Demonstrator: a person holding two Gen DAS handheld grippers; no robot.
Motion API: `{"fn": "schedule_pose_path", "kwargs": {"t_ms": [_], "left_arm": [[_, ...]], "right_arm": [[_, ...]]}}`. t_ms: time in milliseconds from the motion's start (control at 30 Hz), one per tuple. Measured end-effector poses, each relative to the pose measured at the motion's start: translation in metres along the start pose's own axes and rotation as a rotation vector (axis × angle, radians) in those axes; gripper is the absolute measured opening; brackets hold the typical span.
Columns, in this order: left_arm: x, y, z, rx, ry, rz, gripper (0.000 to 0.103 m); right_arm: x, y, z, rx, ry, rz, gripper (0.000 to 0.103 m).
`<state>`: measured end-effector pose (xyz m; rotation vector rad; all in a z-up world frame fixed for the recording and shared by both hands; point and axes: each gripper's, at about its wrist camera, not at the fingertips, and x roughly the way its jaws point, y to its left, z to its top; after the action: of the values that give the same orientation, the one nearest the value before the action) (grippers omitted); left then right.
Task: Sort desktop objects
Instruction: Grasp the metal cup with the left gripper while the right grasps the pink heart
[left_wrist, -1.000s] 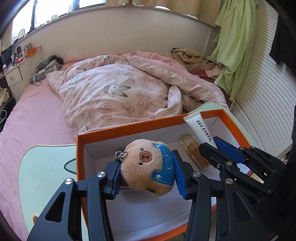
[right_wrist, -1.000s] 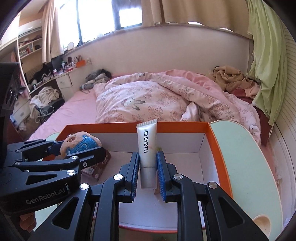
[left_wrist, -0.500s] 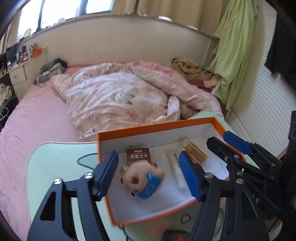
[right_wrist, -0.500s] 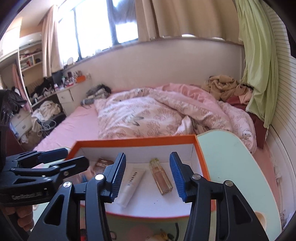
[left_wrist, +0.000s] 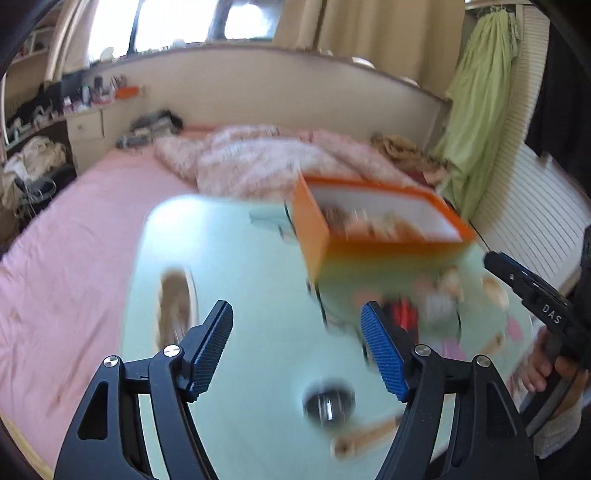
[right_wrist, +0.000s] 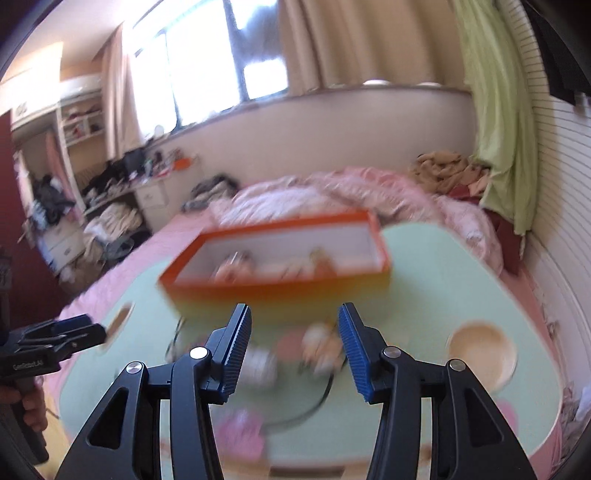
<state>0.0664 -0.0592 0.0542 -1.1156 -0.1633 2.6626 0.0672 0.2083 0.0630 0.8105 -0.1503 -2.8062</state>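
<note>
Orange box (right_wrist: 280, 291) w/ white inside, mint-green table (right_wrist: 436, 295), pink bedsheet (left_wrist: 74, 236).

One second ago my left gripper (left_wrist: 297, 349) was closed on the plush toy and my right gripper (right_wrist: 293, 354) was closed on the white tube, both above the orange box (right_wrist: 280, 266). Half a second ago both were already open, and the toy and the tube lay inside the box. Now I have pulled both grippers back from the box; their jaws stand wide apart with nothing between them. The box is farther from both cameras, and more of the green table (left_wrist: 258, 288) shows. The pictures are now blurred.
</note>
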Motion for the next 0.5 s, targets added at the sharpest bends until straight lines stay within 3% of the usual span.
{"fn": "schedule_pose_path", "kwargs": {"t_ms": [67, 167, 267, 500], "left_arm": [[0.001, -0.006, -0.017, 0.022, 0.011, -0.005, 0.072], [-0.002, -0.017, -0.032, 0.068, -0.046, 0.028, 0.072], [0.004, -0.022, -0.036, 0.073, -0.051, 0.033, 0.072], [0.023, -0.019, -0.043, 0.043, 0.003, 0.014, 0.072]], "right_arm": [[-0.003, 0.007, -0.019, -0.021, 0.019, 0.012, 0.048], [-0.012, 0.017, -0.046, -0.048, -0.009, -0.017, 0.049], [-0.009, 0.024, -0.058, -0.060, 0.007, -0.013, 0.054], [0.005, 0.038, -0.065, -0.098, 0.022, -0.039, 0.054]]}}
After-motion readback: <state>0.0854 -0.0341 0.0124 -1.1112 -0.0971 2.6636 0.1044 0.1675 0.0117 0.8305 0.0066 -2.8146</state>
